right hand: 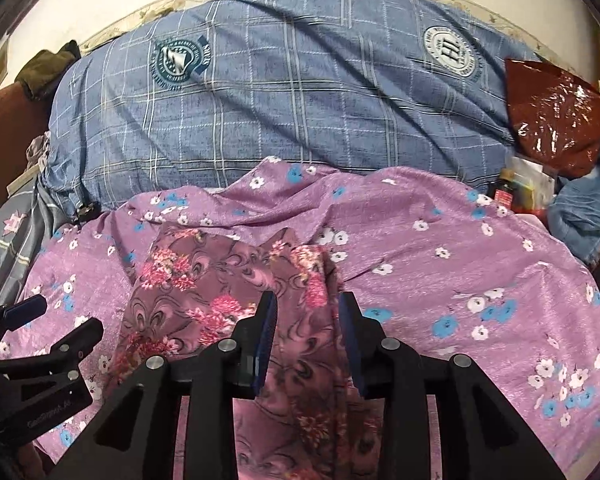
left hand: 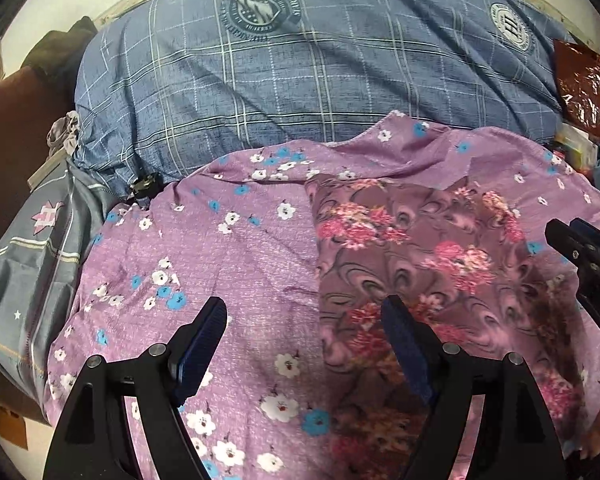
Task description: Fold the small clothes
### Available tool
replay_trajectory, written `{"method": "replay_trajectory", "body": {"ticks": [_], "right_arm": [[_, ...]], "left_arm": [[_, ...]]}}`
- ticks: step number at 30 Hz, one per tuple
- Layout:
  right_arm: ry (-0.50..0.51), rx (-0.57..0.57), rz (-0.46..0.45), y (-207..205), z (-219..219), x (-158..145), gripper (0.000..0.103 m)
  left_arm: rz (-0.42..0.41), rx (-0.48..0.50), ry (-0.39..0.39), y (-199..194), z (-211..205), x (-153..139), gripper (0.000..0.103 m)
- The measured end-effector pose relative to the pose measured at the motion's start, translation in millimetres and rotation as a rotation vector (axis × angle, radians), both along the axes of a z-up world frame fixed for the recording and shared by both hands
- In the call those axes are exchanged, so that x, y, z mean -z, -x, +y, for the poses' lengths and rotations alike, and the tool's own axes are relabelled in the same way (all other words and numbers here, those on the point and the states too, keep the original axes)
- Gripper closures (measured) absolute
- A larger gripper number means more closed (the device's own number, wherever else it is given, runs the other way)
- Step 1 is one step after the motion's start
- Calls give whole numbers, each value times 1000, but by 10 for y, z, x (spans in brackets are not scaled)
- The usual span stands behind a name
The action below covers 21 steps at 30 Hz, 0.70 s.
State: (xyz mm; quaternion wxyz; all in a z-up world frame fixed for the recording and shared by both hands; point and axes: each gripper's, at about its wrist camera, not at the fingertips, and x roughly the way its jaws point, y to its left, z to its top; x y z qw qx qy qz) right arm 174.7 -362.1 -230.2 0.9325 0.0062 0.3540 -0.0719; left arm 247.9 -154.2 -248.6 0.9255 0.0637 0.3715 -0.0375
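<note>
Small dark-floral garment [right hand: 220,312] spread on the lilac flowered sheet [right hand: 440,280] of the bed, near the blue checked pillow [right hand: 280,92] at the far side; right edge of it bunched into a raised ridge running toward the near side.

Right claw [right hand: 307,340] partly open astride that ridge, cloth between the pads yet no pad seen pressing on it; so nothing held. Left claw [left hand: 304,344] wide open and empty, hovering over the garment's left edge where it meets the sheet.

Likely risks from here, as judgement only:
- closing the right claw on the loose ridge could pinch several layers at once, or the sheet beneath too; fold then drags the bedding along;
- thin, slippery-looking cloth could slide out of a shallow bite at the edge; fold falls crooked;
- left claw closing at the boundary could catch lilac sheet instead of garment; similar colours make the edge hard to pick;
- the two claws near each other over one small piece; collision possible if both head for the same corner.
</note>
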Motion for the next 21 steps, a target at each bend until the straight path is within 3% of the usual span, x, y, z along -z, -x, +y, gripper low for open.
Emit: {"method": "replay_trajectory", "body": {"ticks": [21], "right_arm": [[44,47,-29,133,-129,-45,69]], "left_arm": [[7,36,7,132,-175,-104,24]]}}
